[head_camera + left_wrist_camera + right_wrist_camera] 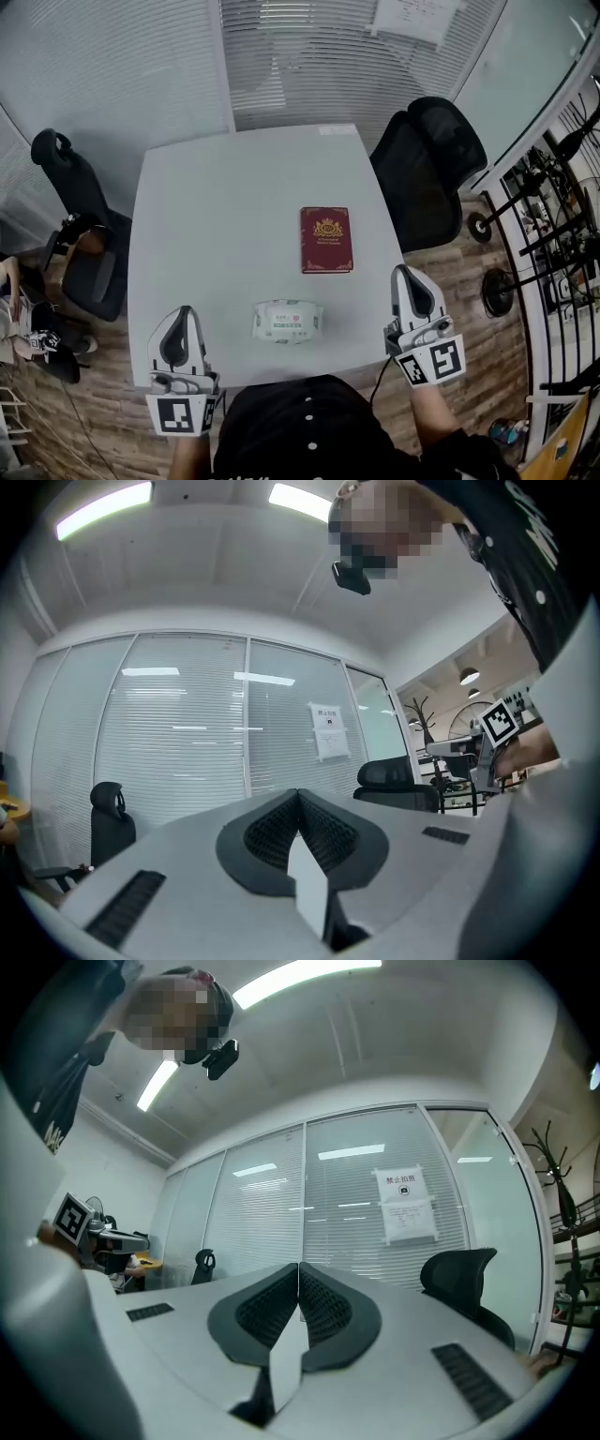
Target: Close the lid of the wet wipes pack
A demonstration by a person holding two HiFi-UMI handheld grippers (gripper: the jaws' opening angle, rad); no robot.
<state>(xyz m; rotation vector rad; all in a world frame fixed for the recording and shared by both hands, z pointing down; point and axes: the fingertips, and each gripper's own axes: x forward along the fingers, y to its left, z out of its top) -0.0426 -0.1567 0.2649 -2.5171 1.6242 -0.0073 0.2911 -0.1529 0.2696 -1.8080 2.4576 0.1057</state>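
Note:
The white wet wipes pack (287, 321) lies near the front edge of the grey table (206, 225), its lid flat on top. My left gripper (183, 319) is raised at the table's front left, shut and empty, well left of the pack. At the front right corner my right gripper (406, 279) is likewise shut with nothing in it, right of the pack. In the left gripper view the left gripper (298, 794) has its dark pads pressed together and points level at the blinds; the right gripper (298, 1267) looks the same in its own view. Neither gripper view shows the pack.
A dark red book (326, 239) lies just behind the pack. One black office chair (427, 169) stands at the table's right, another (80, 225) at its left. Glass walls with blinds (281, 56) run behind. Racks and stands (544, 234) crowd the right side.

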